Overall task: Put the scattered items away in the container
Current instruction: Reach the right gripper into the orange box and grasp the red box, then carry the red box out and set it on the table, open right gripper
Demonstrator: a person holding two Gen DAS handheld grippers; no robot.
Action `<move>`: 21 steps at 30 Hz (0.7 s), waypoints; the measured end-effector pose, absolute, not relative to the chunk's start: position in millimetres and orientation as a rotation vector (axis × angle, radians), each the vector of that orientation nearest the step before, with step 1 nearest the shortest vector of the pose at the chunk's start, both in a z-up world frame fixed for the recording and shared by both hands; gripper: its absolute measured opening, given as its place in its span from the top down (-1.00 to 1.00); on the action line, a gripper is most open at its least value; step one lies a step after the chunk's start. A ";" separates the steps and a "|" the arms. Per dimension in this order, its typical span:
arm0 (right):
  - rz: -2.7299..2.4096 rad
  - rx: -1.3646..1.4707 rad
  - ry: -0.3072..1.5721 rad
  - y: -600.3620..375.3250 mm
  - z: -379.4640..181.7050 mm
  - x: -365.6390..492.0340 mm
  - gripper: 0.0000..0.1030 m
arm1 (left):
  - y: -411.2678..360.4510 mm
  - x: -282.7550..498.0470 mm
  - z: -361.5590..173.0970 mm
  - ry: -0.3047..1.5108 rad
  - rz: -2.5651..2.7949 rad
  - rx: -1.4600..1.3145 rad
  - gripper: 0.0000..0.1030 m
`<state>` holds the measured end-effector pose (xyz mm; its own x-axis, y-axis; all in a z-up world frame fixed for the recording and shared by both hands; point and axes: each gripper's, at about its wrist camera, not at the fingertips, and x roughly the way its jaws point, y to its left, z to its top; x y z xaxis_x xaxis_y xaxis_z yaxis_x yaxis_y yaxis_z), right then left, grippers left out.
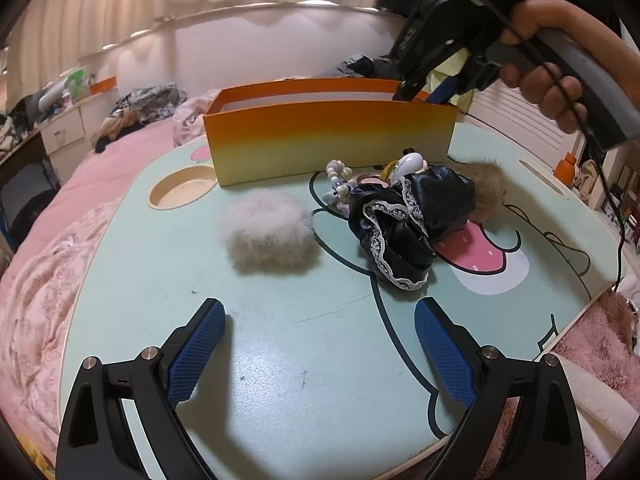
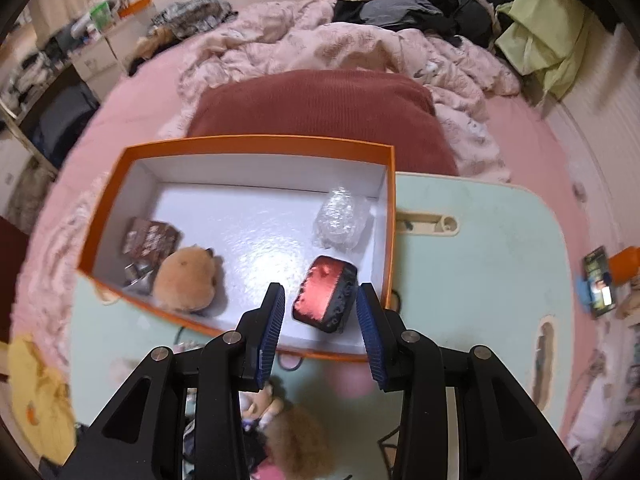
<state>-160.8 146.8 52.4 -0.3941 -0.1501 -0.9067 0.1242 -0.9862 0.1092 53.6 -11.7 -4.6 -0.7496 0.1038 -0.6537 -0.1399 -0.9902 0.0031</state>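
An orange box (image 1: pixel 328 136) stands at the back of the mint lap table (image 1: pixel 280 360). In front of it lie a white fluffy puff (image 1: pixel 266 230), a black lace-trimmed cloth (image 1: pixel 408 216), a bead string (image 1: pixel 340 184), a small white toy (image 1: pixel 408 164) and a brown furry item (image 1: pixel 486 184). My left gripper (image 1: pixel 320 324) is open and empty, low over the table before them. My right gripper (image 2: pixel 320 304) is open above the box (image 2: pixel 390 200); a red and black item (image 2: pixel 324 300) lies inside between its fingers, with a tan plush (image 2: pixel 186 280), a clear wrap (image 2: pixel 340 220) and a dark packet (image 2: pixel 150 236).
The table rests on a pink bed (image 1: pixel 52 240) with rumpled blankets (image 2: pixel 360 52) and a red cushion (image 2: pixel 320 104). A cup recess (image 1: pixel 182 192) lies left of the box. Shelves with clutter stand at left (image 1: pixel 52 112). A cable (image 1: pixel 616 216) hangs from the right gripper.
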 end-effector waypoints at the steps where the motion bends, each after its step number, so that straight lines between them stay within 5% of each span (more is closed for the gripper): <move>1: -2.486 1.649 -0.019 143.9 48.9 -163.3 0.25 | -11.8 53.9 -4.9 0.077 2.821 -1.049 -0.86; 7: -2.533 1.664 0.004 141.3 32.7 -170.3 0.43 | -12.6 53.9 -6.1 0.074 2.820 -1.038 -0.87; 17: -2.539 1.118 -0.429 189.0 102.1 -90.8 0.43 | -15.4 51.3 -7.1 0.067 2.826 -1.052 -0.97; 21: -2.434 1.073 -0.603 224.6 88.0 -49.6 0.43 | -15.2 51.5 -6.8 0.066 2.826 -1.053 -0.98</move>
<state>-49.6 224.6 88.0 -0.6191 -0.5258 -0.5833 0.1928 -0.8218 0.5362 51.5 -15.2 -6.8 -0.7494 0.1015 -0.6544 -0.1318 -0.9913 -0.0028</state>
